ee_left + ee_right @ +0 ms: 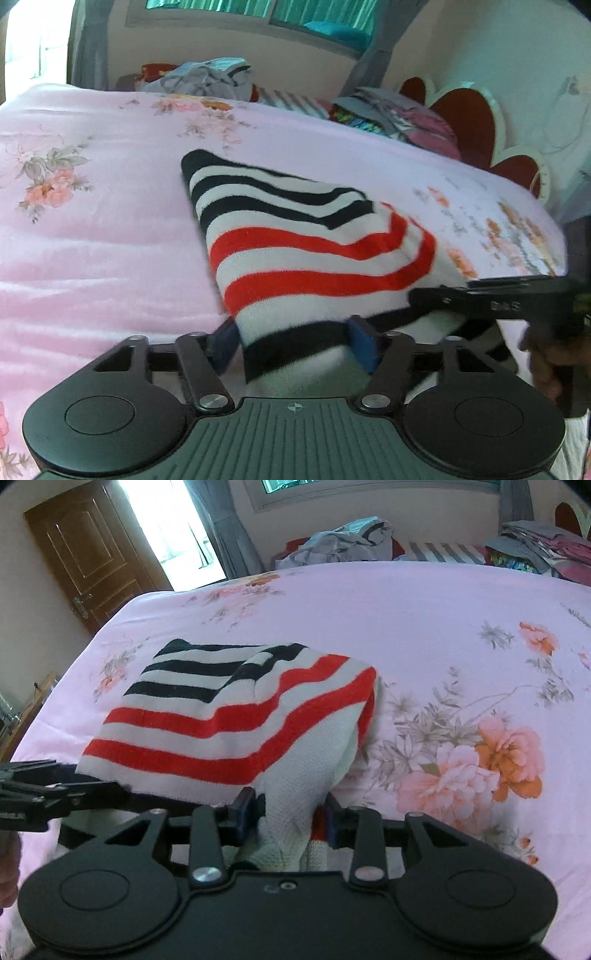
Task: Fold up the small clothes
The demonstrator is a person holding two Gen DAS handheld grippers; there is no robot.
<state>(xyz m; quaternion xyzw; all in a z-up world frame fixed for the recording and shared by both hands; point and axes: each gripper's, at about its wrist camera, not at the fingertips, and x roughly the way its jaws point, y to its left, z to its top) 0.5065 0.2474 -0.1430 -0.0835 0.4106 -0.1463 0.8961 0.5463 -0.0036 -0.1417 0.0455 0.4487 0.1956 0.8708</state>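
A small knitted garment striped in black, white and red (295, 240) lies part-folded on the pink floral bedsheet (92, 240), its near edge lifted toward six o'clock. The left gripper (291, 343) has that black-and-white hem between its blue pads, which stand a little apart from the cloth, so the grip looks released. The right gripper (291, 812) is clenched on the garment's white knit corner. Heaped clothes (343, 539) lie at twelve o'clock.
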